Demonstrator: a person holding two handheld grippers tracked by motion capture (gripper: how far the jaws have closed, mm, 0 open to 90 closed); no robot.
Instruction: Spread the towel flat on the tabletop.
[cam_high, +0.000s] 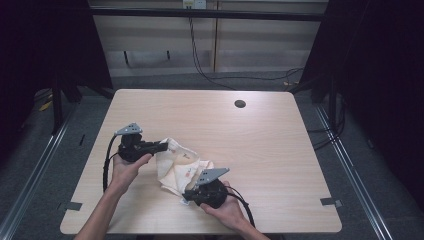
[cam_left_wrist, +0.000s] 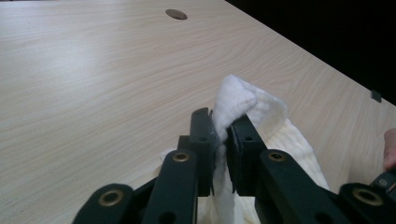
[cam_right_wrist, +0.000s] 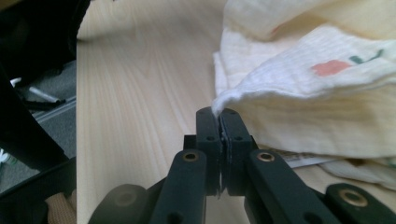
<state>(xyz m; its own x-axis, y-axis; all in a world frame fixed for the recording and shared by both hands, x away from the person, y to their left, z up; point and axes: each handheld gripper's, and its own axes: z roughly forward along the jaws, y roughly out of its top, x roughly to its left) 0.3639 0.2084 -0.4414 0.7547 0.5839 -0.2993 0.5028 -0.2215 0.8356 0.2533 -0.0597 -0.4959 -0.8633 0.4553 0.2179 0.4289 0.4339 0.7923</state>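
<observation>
A crumpled cream cloth (cam_high: 181, 165) with small red and green prints lies on the wooden table (cam_high: 260, 150), between my two hands. My left gripper (cam_high: 164, 146) is at the cloth's upper left end, shut on a bunched fold of the cloth (cam_left_wrist: 236, 100) that sticks up between its black pads. At the cloth's lower right, my right gripper (cam_high: 187, 196) is shut on a thin corner of the cloth (cam_right_wrist: 299, 88), pinched at the very tips of its jaws. The rest of the cloth sags in loose folds between the two grips.
A round cable hole (cam_high: 240, 103) sits near the table's far edge. Dark curtains flank both sides, and cables run along the floor behind the table. Tape marks (cam_high: 332, 202) sit near the front corners.
</observation>
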